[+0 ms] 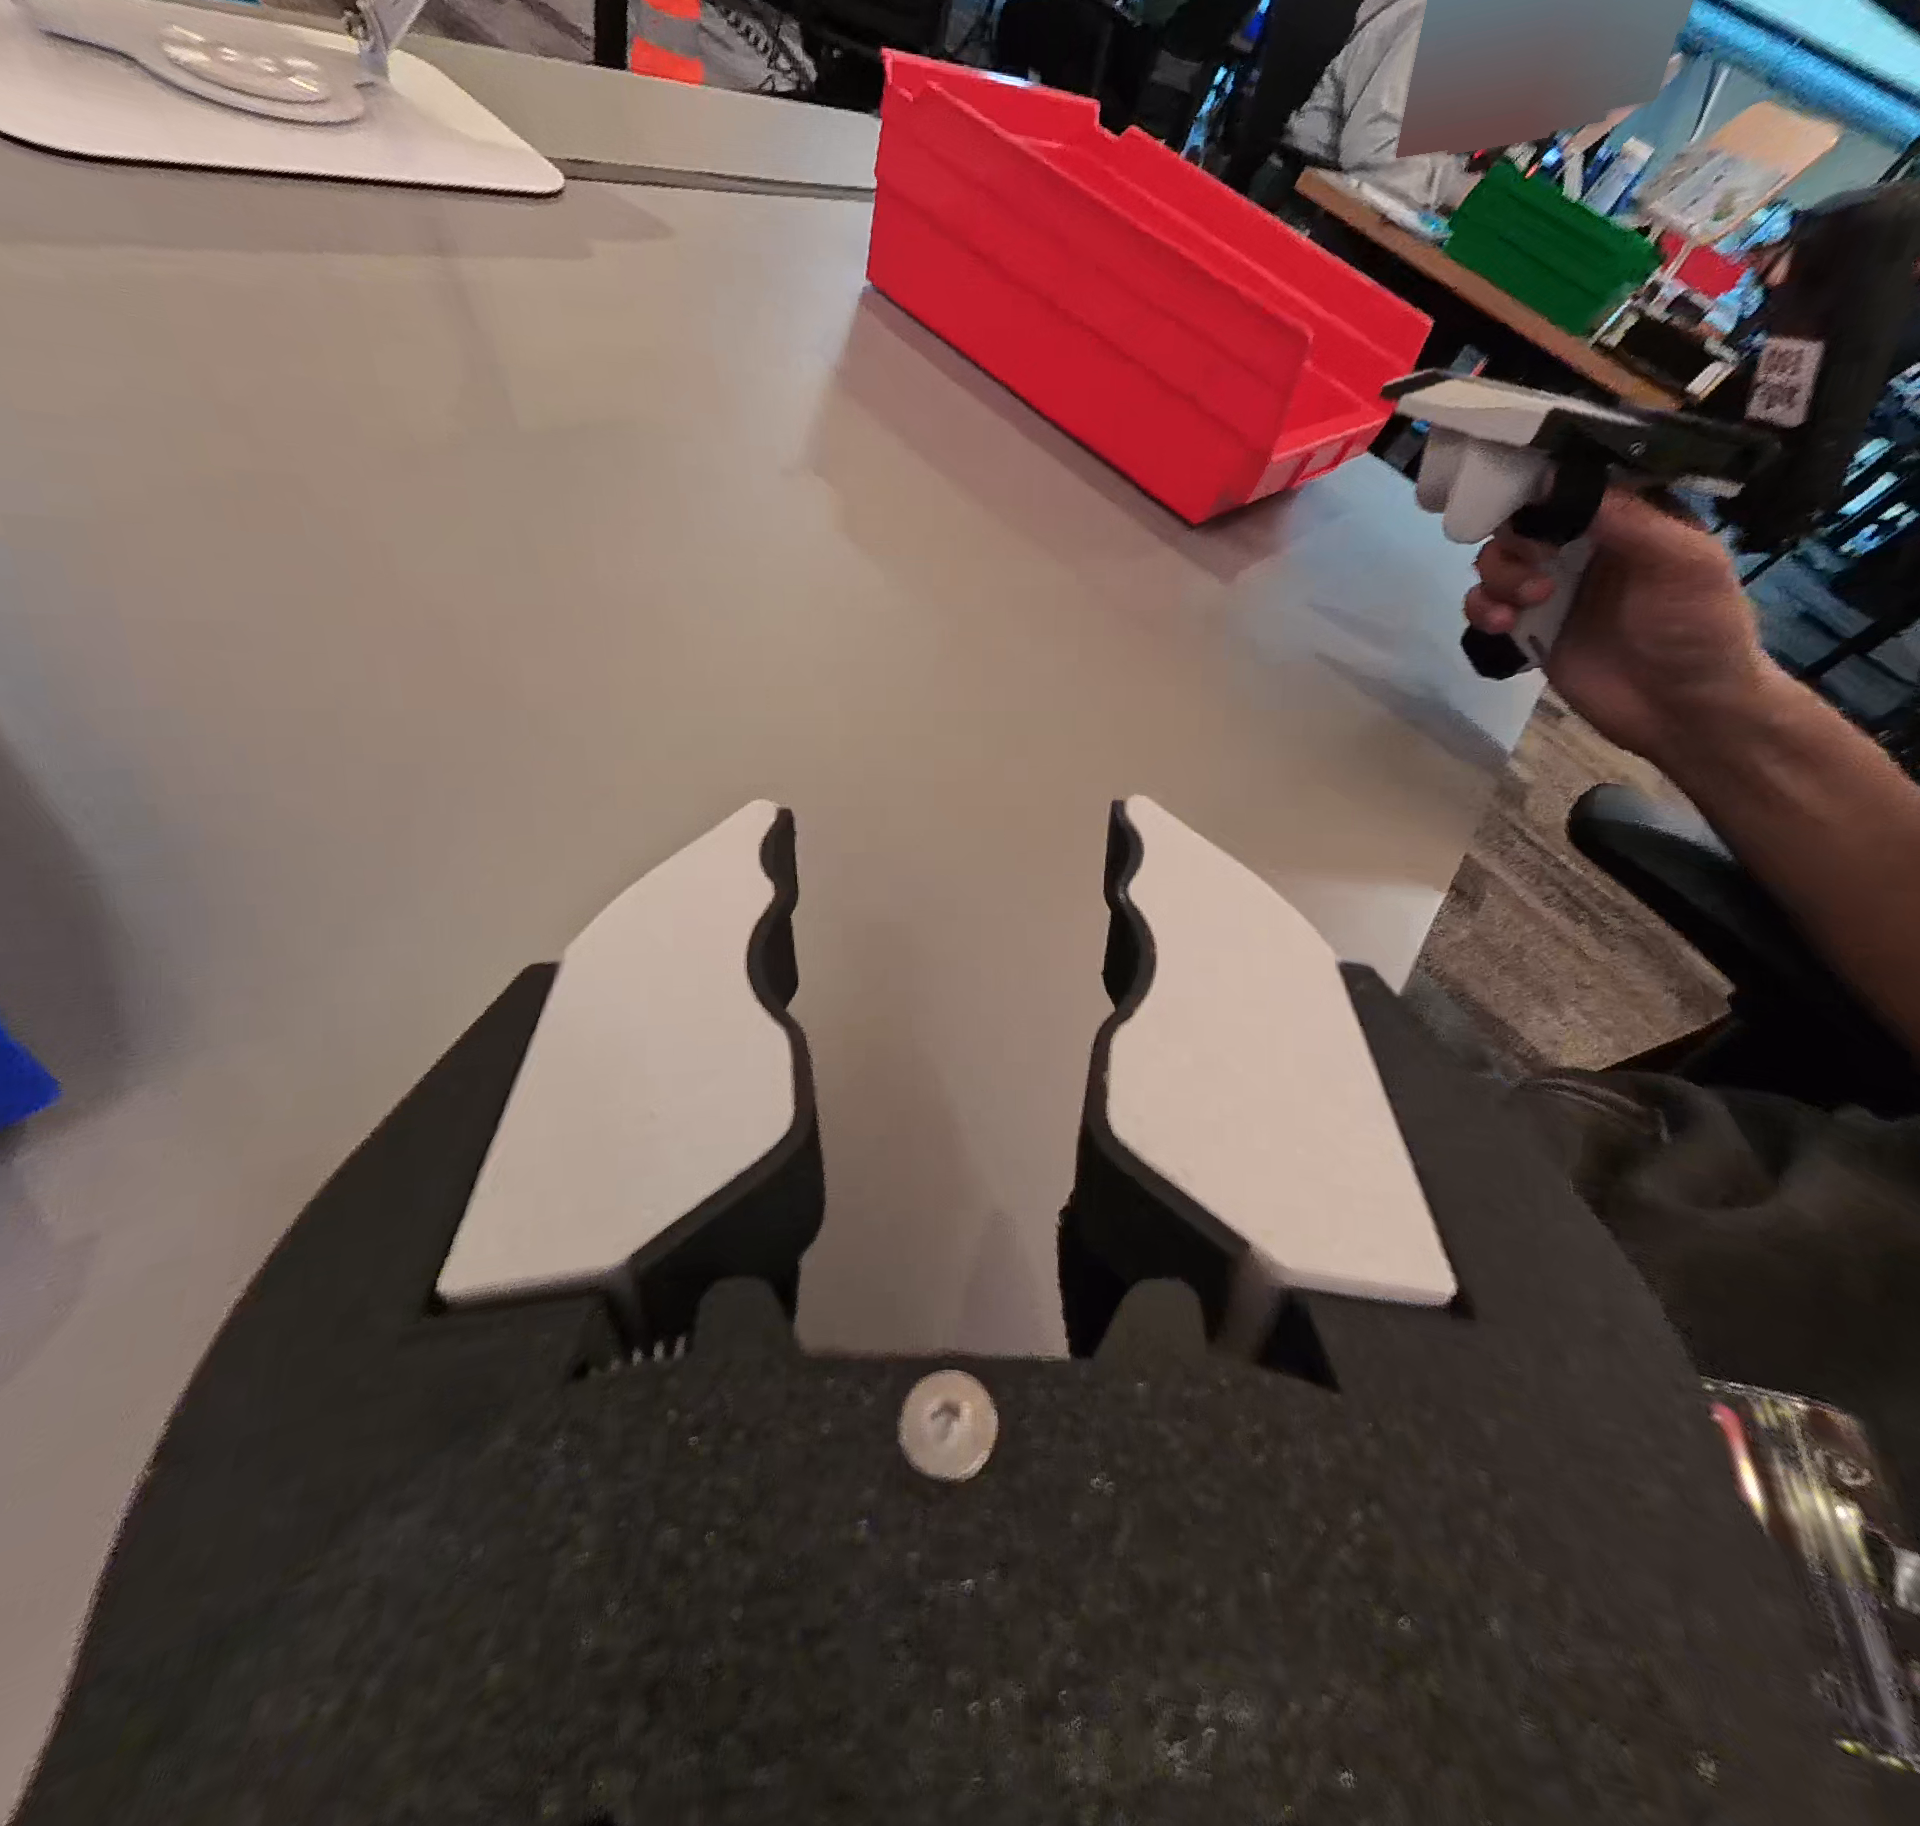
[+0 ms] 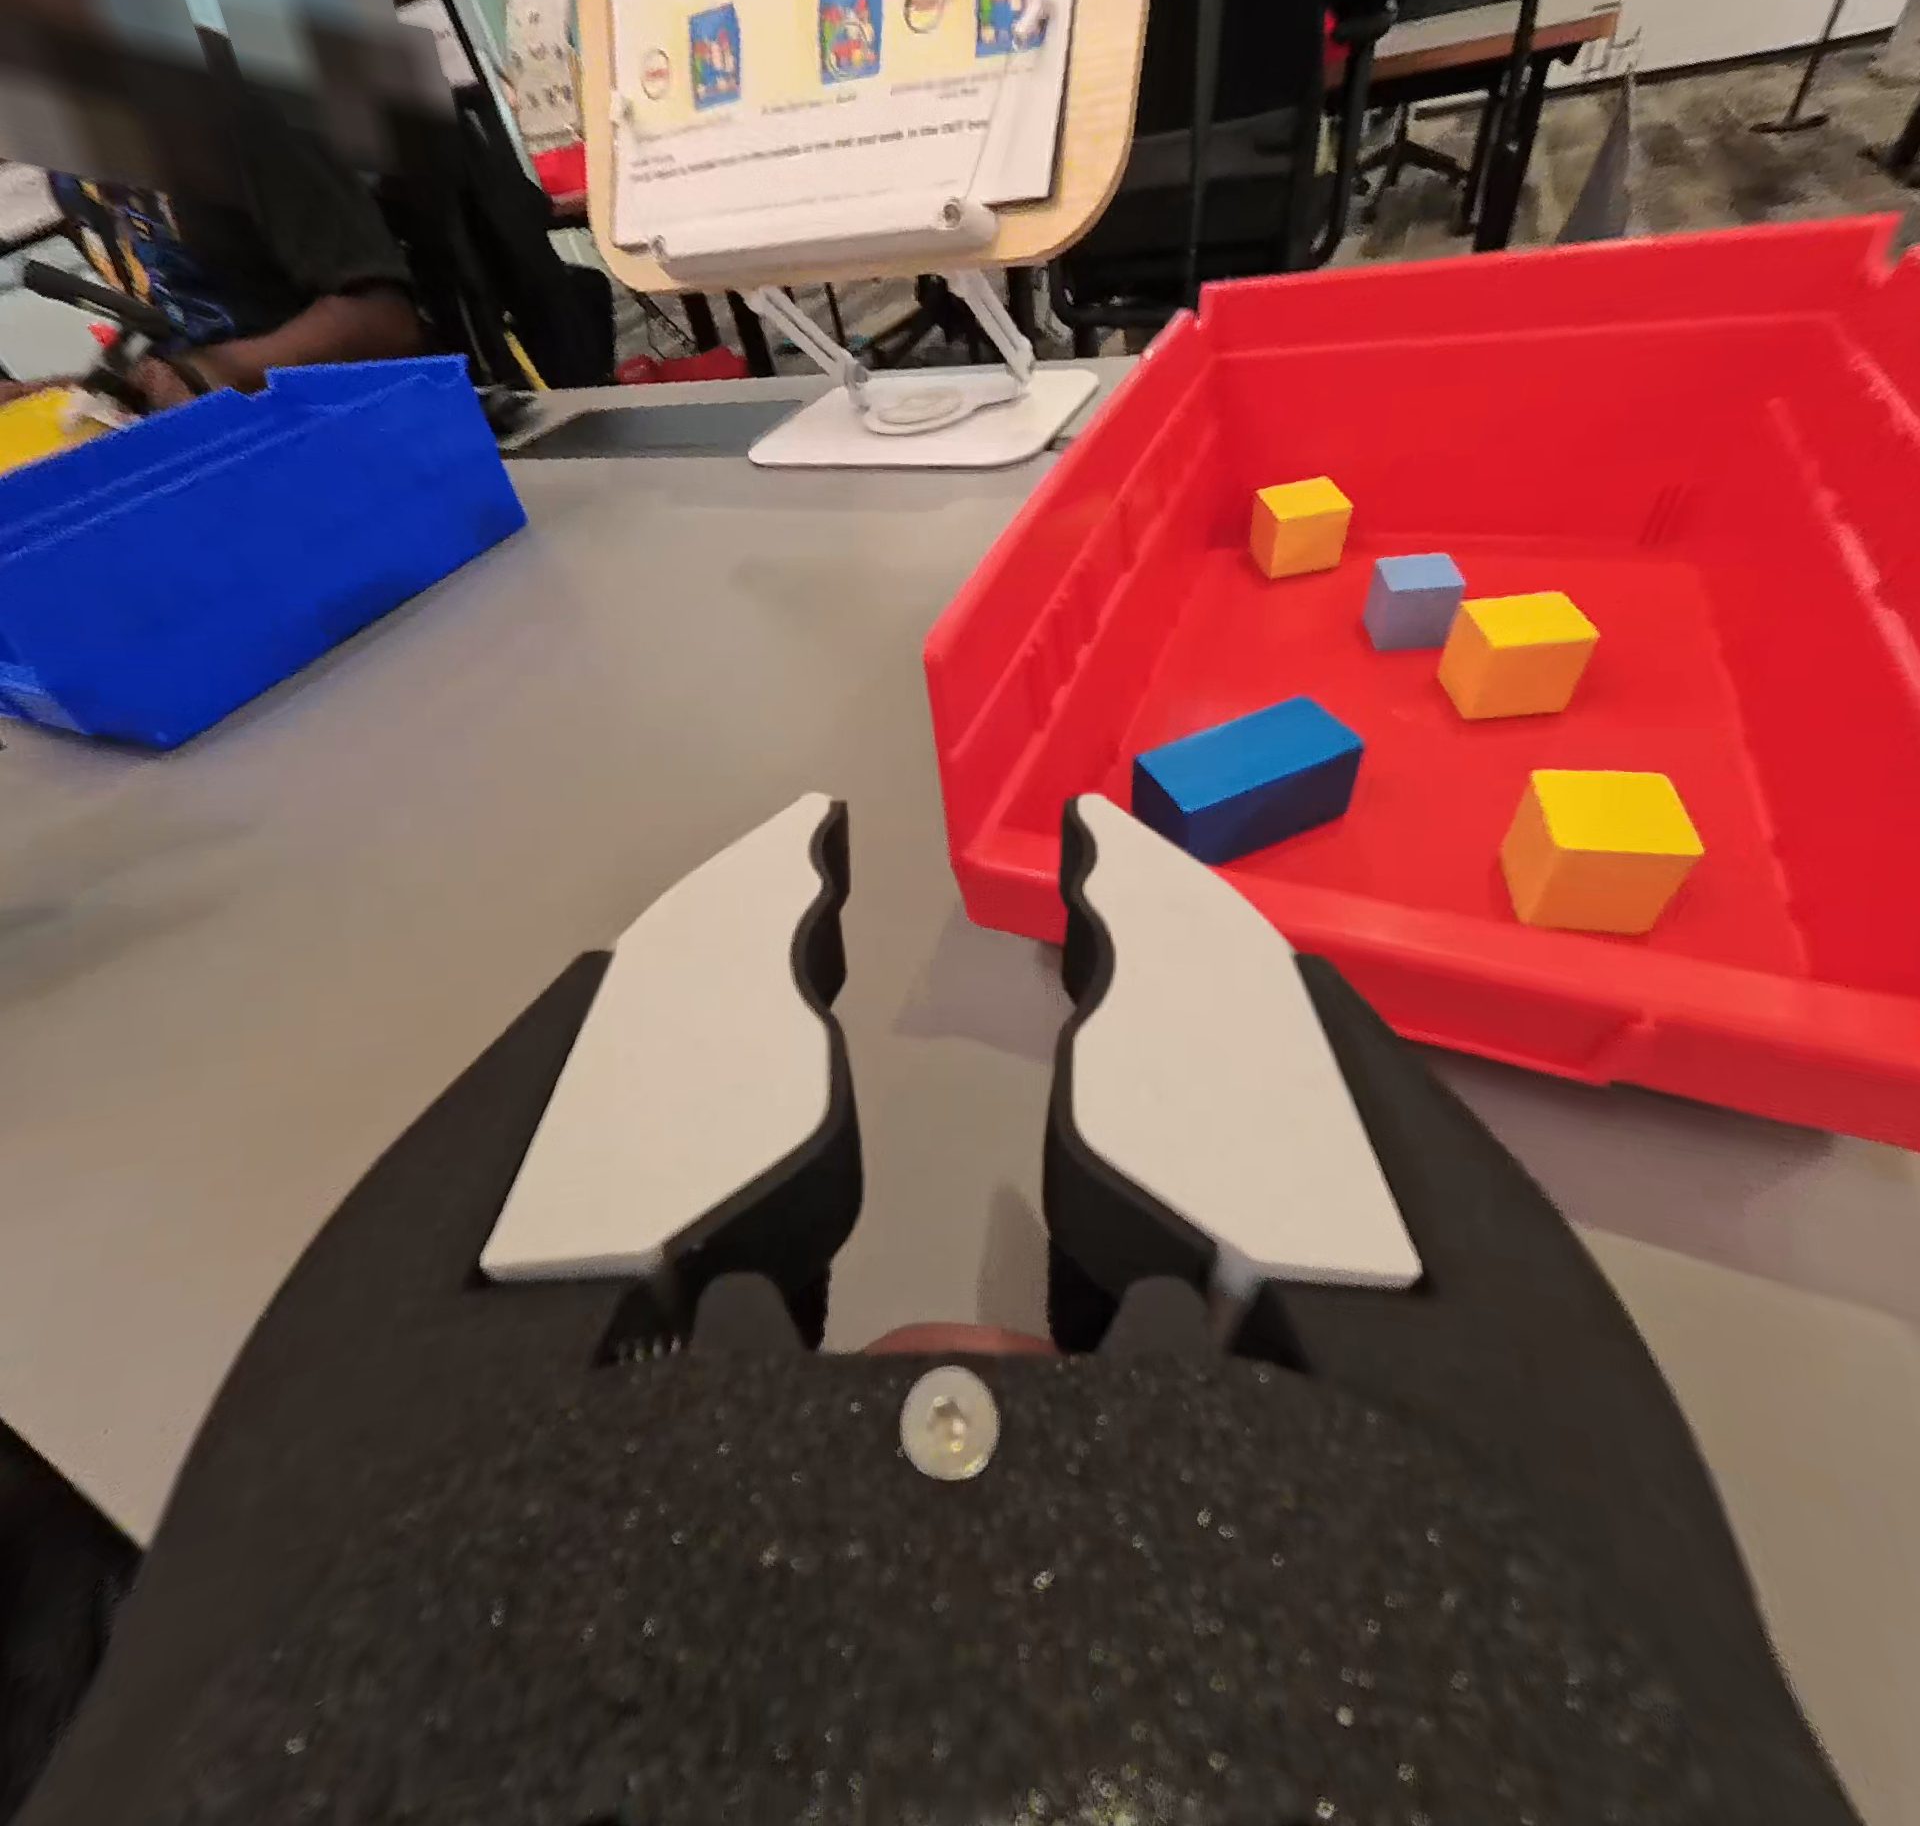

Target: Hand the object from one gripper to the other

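Observation:
A red bin (image 2: 1039, 654) stands on the grey table at the right of the right wrist view. In it lie a dark blue oblong block (image 2: 1247, 777), a light blue cube (image 2: 1411, 600) and three yellow cubes, the nearest one (image 2: 1600, 849) at the front right. My right gripper (image 2: 956, 820) is open and empty, just left of the bin's near corner. My left gripper (image 1: 951, 820) is open and empty above bare table. The red bin also shows in the left wrist view (image 1: 1091, 290), with the right gripper (image 1: 1475, 436) held in a hand beside it.
A blue bin (image 2: 239, 540) stands at the left of the table. A white stand (image 2: 925, 415) with a picture sheet is at the back. The table's right edge (image 1: 1496, 789) drops to carpet. People sit at other tables behind.

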`<action>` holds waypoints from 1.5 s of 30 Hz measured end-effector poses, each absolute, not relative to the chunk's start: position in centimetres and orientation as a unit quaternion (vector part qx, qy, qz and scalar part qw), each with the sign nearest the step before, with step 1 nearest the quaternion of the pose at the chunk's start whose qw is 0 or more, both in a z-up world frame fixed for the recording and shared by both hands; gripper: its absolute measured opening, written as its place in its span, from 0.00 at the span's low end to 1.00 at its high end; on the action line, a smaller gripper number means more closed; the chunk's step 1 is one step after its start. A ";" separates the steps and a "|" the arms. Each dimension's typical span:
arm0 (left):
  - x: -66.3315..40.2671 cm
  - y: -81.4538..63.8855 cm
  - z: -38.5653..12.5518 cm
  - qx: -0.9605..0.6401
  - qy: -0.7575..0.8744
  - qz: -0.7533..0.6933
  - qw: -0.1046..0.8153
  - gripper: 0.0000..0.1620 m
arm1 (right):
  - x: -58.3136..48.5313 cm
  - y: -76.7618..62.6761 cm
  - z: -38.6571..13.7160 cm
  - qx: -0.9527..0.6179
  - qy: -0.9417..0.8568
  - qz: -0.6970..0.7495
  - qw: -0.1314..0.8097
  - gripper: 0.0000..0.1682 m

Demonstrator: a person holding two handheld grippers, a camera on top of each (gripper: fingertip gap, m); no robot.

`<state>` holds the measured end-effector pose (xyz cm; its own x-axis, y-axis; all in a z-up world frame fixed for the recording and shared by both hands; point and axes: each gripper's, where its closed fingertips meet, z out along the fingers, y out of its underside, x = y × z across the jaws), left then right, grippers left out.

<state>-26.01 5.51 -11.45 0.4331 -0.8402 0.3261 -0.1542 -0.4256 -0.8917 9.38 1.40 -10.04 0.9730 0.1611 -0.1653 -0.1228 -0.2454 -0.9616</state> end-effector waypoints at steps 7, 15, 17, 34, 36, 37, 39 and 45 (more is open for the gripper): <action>-30.7 8.6 -5.7 -0.739 0.333 -0.383 0.442 0.35 | 8.4 1.2 -11.2 -0.795 -0.038 0.098 0.598 0.23; -42.1 20.9 -3.7 -0.869 0.186 -0.258 0.380 0.37 | 7.9 1.9 -12.1 -0.807 -0.057 0.092 0.580 0.23; -43.2 23.4 -4.9 -0.892 0.151 -0.247 0.348 0.38 | 7.7 2.1 -12.2 -0.808 -0.058 0.096 0.578 0.23; -44.5 28.9 -17.3 -0.975 0.179 -0.050 0.119 0.50 | 7.9 1.5 -12.8 -0.817 -0.058 0.099 0.565 0.23; -45.1 28.8 -18.0 -0.976 0.190 -0.021 0.106 0.50 | 7.9 1.5 -12.9 -0.818 -0.059 0.097 0.564 0.23; -45.2 28.9 -18.2 -0.976 0.192 -0.015 0.103 0.53 | 7.9 1.5 -12.9 -0.818 -0.059 0.097 0.563 0.23; -45.3 28.9 -18.4 -0.976 0.194 -0.015 0.099 0.54 | 7.8 1.5 -13.0 -0.820 -0.060 0.099 0.560 0.23; -45.0 28.6 -19.1 -0.972 0.220 -0.030 0.080 0.44 | 7.3 1.7 -13.3 -0.824 -0.071 0.097 0.553 0.23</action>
